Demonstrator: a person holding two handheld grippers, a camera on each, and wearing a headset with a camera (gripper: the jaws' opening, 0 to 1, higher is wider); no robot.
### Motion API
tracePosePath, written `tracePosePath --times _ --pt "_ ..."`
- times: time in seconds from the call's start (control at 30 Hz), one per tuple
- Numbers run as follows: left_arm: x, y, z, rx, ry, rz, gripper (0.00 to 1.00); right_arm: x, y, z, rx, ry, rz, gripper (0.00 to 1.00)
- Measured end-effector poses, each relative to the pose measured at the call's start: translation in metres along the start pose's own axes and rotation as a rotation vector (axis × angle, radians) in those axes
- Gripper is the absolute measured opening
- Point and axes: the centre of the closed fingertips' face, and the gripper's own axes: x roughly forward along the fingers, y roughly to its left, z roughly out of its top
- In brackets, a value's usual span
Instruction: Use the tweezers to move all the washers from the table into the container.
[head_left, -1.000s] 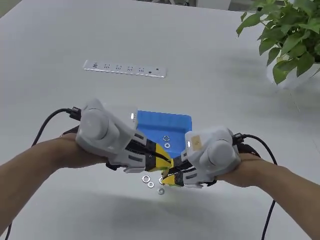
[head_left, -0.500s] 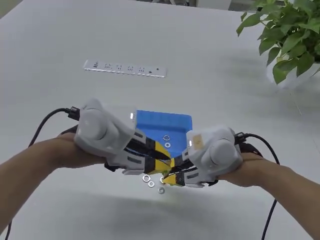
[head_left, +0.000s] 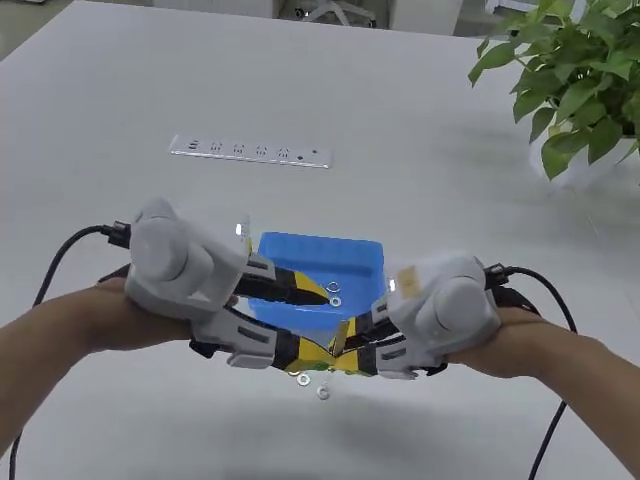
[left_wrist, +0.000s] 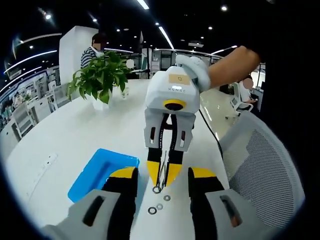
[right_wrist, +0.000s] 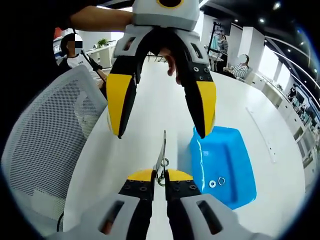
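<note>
A: State of the right gripper (right_wrist: 160, 176) fingers (right_wrist: 142, 176)?
B: We read them as nearly together, clamped on the tweezers (right_wrist: 161, 150), which stick out forward between the yellow tips.
A: And the left gripper (left_wrist: 163, 175)?
B: Its fingers (left_wrist: 122, 177) stand wide apart, gripping nothing. It faces the right one, close, with the tweezers pointing into the gap.
A: Tweezer tips?
B: In the left gripper view we see them down at one washer (left_wrist: 157, 189) on the surface (head_left: 450, 180). We can't tell whether it's pinched or just touched.
A: The rest?
B: Three loose washers (left_wrist: 159, 206) lie on the surface just beside that one, near the blue container (head_left: 320, 248). Two more washers (head_left: 334, 294) lie inside it. The container sits just beyond the grippers in the head view.
A: Further out?
B: White power strip (head_left: 250, 150) well beyond the container, potted plant (head_left: 575, 80) at the far right, a black cable (head_left: 105, 231) trailing from each gripper.
</note>
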Motion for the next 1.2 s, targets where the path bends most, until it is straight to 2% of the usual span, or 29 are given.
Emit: tracePosePath --times 0.1,0.3,0.47,0.6,0.93,1.2 --pt "-0.004 0.001 0.0 -0.021 -0.012 0.016 0.54 -0.005 -0.001 0.003 -0.005 0.0 -0.001 0.09" --pt "-0.013 0.004 -0.008 -0.048 -0.016 0.036 0.61 -0.017 -0.006 0.014 -0.022 -0.003 -0.01 0.09" --pt "-0.021 0.002 -0.009 -0.068 -0.027 0.058 0.68 -0.025 -0.012 0.021 -0.033 -0.004 -0.015 0.09" --pt "-0.028 0.003 -0.013 -0.075 -0.017 0.083 0.74 -0.03 -0.018 0.026 -0.035 -0.009 -0.013 0.09" --pt "-0.043 0.008 -0.018 -0.112 -0.041 0.142 0.83 -0.041 -0.041 0.037 -0.046 -0.024 -0.028 0.09" --pt "-0.054 0.013 -0.024 -0.126 -0.056 0.182 0.89 -0.04 -0.06 0.04 -0.072 -0.025 -0.046 0.09"
